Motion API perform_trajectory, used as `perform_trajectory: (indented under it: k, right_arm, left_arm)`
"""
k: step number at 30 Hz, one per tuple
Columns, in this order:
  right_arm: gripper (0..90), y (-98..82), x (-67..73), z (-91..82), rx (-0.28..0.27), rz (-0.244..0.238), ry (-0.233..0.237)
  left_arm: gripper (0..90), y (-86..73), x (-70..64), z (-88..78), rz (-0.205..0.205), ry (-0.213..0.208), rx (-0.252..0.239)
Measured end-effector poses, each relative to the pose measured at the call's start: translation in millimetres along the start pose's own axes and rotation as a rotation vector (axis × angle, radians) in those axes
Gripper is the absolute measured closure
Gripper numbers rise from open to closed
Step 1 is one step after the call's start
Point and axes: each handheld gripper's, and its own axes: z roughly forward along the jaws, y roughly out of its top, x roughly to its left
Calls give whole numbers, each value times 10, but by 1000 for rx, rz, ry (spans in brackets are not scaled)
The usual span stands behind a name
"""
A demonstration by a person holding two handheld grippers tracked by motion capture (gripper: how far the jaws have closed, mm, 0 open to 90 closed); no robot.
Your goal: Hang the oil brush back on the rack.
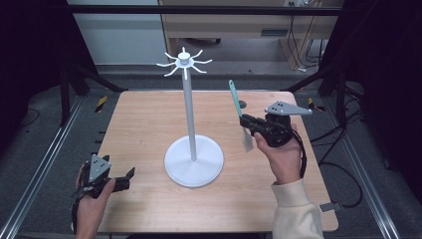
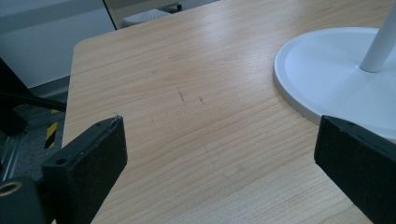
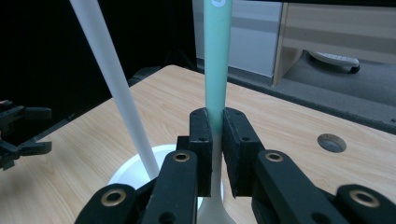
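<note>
A white stand (image 1: pixel 189 109) with a round base (image 1: pixel 194 162) and a crown of hooks (image 1: pixel 184 62) rises from the middle of the wooden table. To its right my right gripper (image 1: pixel 245 121) is shut on a spatula (image 1: pixel 238 112) that has a teal handle and a pale blade; the utensil is held upright, handle up, above the table. The right gripper view has the teal handle (image 3: pixel 217 60) pinched between the black pads (image 3: pixel 201 140), with the stand's pole (image 3: pixel 116 88) to the left. My left gripper (image 1: pixel 130 175) rests open near the table's front left corner, nothing between its jaws.
The wooden table (image 1: pixel 144 129) has bare surface to the left and in front of the stand. In the left gripper view the white base (image 2: pixel 327 74) lies just beyond the right jaw. Black frame rails run along both sides, and cables lie on the floor at the right.
</note>
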Motion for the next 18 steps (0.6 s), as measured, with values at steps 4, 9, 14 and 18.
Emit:
perform_trajectory:
  k: [4,9,14,18]
  right_arm:
    - [823,37,46,-33,-15,-6,10]
    - [823,74,85,-74,-36,-12,16]
    - [823,113,128,-110,-54,-20,29]
    - [822,147,169,-129,-64,-29,39]
  left_arm:
    - [22,1,-1,1,1,-1,-1]
    - [22,2,-4,2,2,-3,-1]
    - [21,3,-9,1,3,-3,0]
    - [21,2,-12,-2,4,-1,-1]
